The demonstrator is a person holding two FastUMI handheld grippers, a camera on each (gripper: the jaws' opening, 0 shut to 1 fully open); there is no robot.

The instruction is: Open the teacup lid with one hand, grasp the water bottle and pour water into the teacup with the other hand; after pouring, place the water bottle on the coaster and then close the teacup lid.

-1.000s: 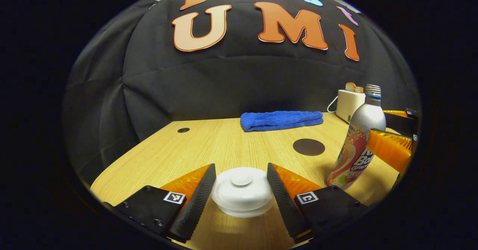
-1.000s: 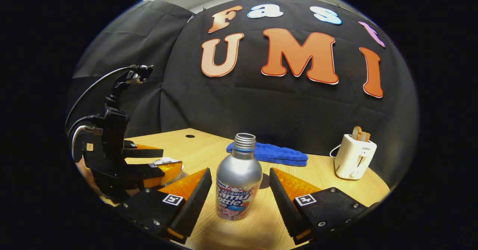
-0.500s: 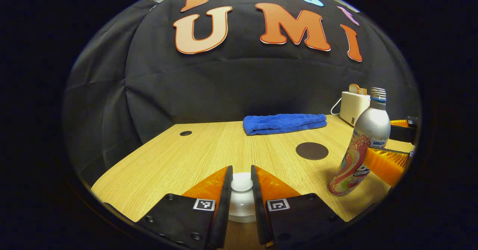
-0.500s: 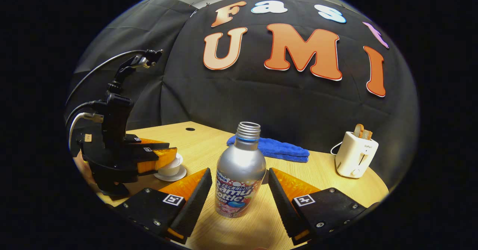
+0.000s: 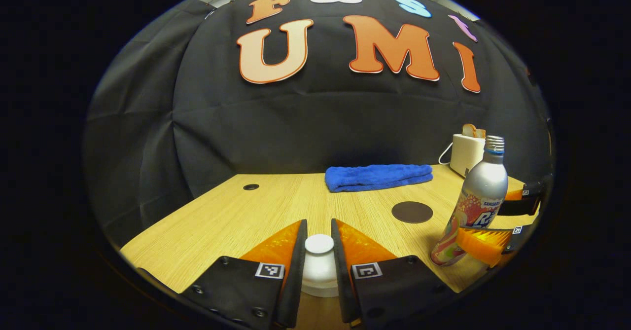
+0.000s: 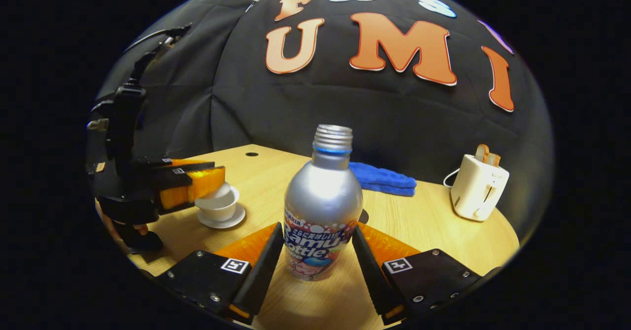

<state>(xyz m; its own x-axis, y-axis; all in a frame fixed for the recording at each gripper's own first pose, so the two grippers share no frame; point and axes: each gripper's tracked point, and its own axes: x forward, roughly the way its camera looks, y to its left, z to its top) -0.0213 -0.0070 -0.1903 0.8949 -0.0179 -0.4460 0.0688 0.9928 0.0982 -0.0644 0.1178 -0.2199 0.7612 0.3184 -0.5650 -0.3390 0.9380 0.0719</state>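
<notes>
1. At the bottom centre of the left gripper view, the left tongs (image 5: 319, 266) are clamped on the knob of the white teacup lid (image 5: 319, 244), one finger pressing each side of it.
2. In the right gripper view, at the left of the frame, those same tongs hold the lid over the white teacup (image 6: 217, 210), which sits on its saucer (image 6: 223, 221) on the worktop (image 6: 434, 236); whether the lid is clear of the cup I cannot tell.
3. At the bottom centre of the right gripper view, the right tongs (image 6: 315, 258) stand either side of the lower body of the silver water bottle (image 6: 323, 201), both fingers touching its printed label. The bottle is uncapped and upright on the worktop.
4. In the left gripper view the bottle appears at the right edge, with the right tongs around its lower half.
5. Farther back, right of centre in the left gripper view, the dark round coaster (image 5: 412, 212) lies bare on the worktop, near the bottle but apart from it.
6. Behind the coaster lies a folded blue towel (image 5: 378, 176).
7. Farthest right, a white toaster (image 6: 478, 188) with bread in its slots stands near the worktop's rear edge.
</notes>
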